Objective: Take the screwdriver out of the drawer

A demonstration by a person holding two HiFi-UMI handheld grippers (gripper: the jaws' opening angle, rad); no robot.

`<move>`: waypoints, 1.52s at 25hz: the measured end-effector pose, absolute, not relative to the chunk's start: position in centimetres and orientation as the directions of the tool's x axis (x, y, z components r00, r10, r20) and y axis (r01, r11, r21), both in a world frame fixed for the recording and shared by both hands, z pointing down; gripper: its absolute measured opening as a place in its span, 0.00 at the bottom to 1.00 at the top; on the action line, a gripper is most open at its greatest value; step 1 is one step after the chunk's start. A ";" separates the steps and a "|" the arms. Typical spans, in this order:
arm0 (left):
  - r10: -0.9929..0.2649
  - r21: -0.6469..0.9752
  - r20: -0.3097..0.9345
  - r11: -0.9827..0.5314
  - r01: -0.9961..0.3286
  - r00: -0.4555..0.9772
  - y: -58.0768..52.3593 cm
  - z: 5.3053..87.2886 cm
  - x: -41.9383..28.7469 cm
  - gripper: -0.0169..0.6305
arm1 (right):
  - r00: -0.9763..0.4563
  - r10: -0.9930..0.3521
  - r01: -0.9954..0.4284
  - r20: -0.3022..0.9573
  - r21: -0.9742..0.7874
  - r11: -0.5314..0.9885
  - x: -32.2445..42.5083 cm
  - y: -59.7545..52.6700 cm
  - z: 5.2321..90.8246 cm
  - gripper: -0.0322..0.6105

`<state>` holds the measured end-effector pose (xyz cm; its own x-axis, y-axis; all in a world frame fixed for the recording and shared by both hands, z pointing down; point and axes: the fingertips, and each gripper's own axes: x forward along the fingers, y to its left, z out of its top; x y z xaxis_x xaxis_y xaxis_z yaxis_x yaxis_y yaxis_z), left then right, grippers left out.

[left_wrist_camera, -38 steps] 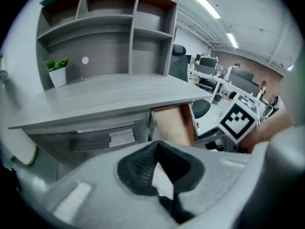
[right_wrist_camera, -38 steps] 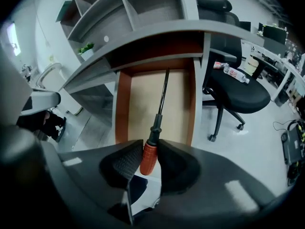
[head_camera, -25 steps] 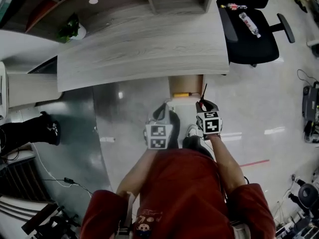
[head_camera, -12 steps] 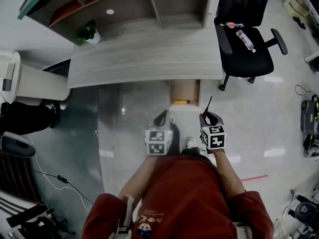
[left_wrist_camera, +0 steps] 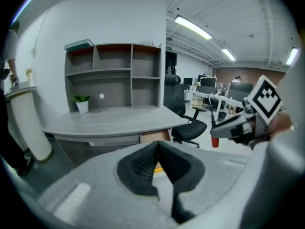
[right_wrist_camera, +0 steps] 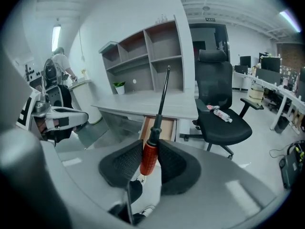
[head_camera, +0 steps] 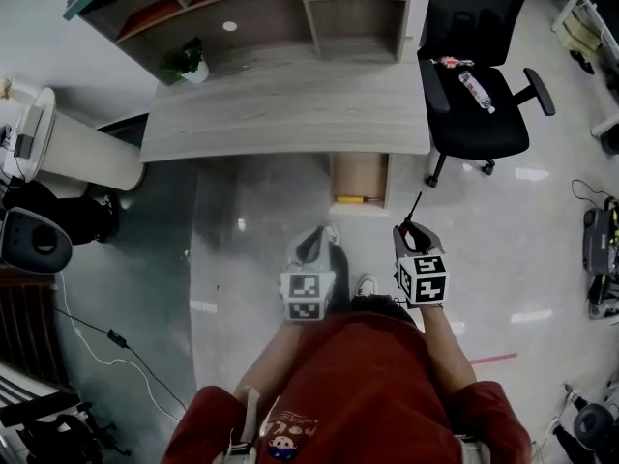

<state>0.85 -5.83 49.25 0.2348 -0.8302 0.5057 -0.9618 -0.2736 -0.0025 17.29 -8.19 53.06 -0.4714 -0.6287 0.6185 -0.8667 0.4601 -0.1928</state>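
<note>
Holding the right gripper (head_camera: 406,228) out before the torso, angled down, pinching the screwdriver (right_wrist_camera: 148,155) by its red handle, clear of the open drawer (head_camera: 360,174). Holding the left gripper (head_camera: 322,232) just beside it, jaws pressed together on nothing

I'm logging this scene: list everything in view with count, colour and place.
curved wooden desk: one, grey, ahead
open shelf unit: one, grey and red, behind desk
potted plant: one, green, desk's left end
open drawer: one, tan, under desk
yellow-handled tool: one, in the drawer
office chair: one, black, right of desk
plastic bottle: one, clear, on the chair
red-handled screwdriver: one, black shaft, in the right gripper
left gripper: shut, empty
right gripper: shut on the screwdriver
</note>
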 end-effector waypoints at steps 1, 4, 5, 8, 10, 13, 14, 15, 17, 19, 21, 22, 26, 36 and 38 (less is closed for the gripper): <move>-0.836 -0.006 0.498 -0.270 -0.963 0.231 -5.5 49.2 0.8 0.02 | -0.471 -0.633 -0.867 0.614 -0.190 0.461 17.4 -8.0 52.9 0.21; -0.844 -0.008 0.484 -0.266 -0.964 0.229 -4.7 49.2 0.8 0.02 | -0.473 -0.643 -0.868 0.603 -0.190 0.460 17.6 -7.4 52.7 0.21; -0.846 -0.008 0.482 -0.266 -0.964 0.229 -4.5 49.1 0.8 0.02 | -0.473 -0.646 -0.868 0.599 -0.191 0.459 17.6 -7.2 52.6 0.21; -0.850 -0.012 0.473 -0.270 -0.963 0.232 -4.0 48.9 0.6 0.02 | -0.473 -0.657 -0.870 0.587 -0.194 0.454 17.4 -6.8 52.4 0.21; -0.853 -0.016 0.465 -0.274 -0.962 0.236 -3.9 48.6 0.8 0.02 | -0.472 -0.661 -0.871 0.583 -0.194 0.451 17.5 -6.6 52.2 0.21; -0.859 -0.023 0.455 -0.276 -0.961 0.236 -3.6 48.0 1.0 0.02 | -0.479 -0.660 -0.868 0.578 -0.201 0.454 17.6 -5.9 51.8 0.21; -0.860 -0.025 0.453 -0.275 -0.961 0.234 -3.4 47.8 1.0 0.02 | -0.484 -0.658 -0.865 0.576 -0.203 0.458 17.5 -5.6 51.7 0.21; -0.862 -0.027 0.450 -0.274 -0.961 0.233 -3.3 47.5 1.1 0.02 | -0.489 -0.655 -0.862 0.576 -0.204 0.464 17.4 -5.4 51.6 0.21; -0.864 -0.032 0.446 -0.274 -0.961 0.232 -3.1 47.2 1.0 0.02 | -0.497 -0.651 -0.856 0.574 -0.202 0.476 17.1 -5.3 51.4 0.21; -0.868 -0.030 0.441 -0.269 -0.963 0.229 -3.1 47.0 0.9 0.02 | -0.502 -0.647 -0.852 0.574 -0.200 0.485 16.8 -5.4 51.3 0.21; -0.872 -0.024 0.433 -0.262 -0.965 0.226 -3.0 46.9 0.8 0.02 | -0.503 -0.644 -0.851 0.576 -0.199 0.487 16.8 -5.4 51.3 0.21; -0.873 -0.023 0.433 -0.260 -0.965 0.224 -2.9 46.8 0.8 0.02 | -0.504 -0.644 -0.850 0.576 -0.199 0.487 16.8 -5.4 51.3 0.21; -0.871 -0.027 0.437 -0.262 -0.965 0.224 -2.5 47.1 1.0 0.02 | -0.501 -0.644 -0.852 0.578 -0.197 0.486 17.1 -5.2 51.5 0.21; -0.872 -0.034 0.439 -0.256 -0.966 0.216 -1.8 46.9 1.5 0.02 | -0.508 -0.641 -0.847 0.575 -0.198 0.494 17.4 -4.6 51.5 0.21; -0.873 -0.034 0.438 -0.256 -0.966 0.216 -1.8 46.9 1.5 0.02 | -0.509 -0.640 -0.846 0.576 -0.197 0.496 17.4 -4.4 51.6 0.21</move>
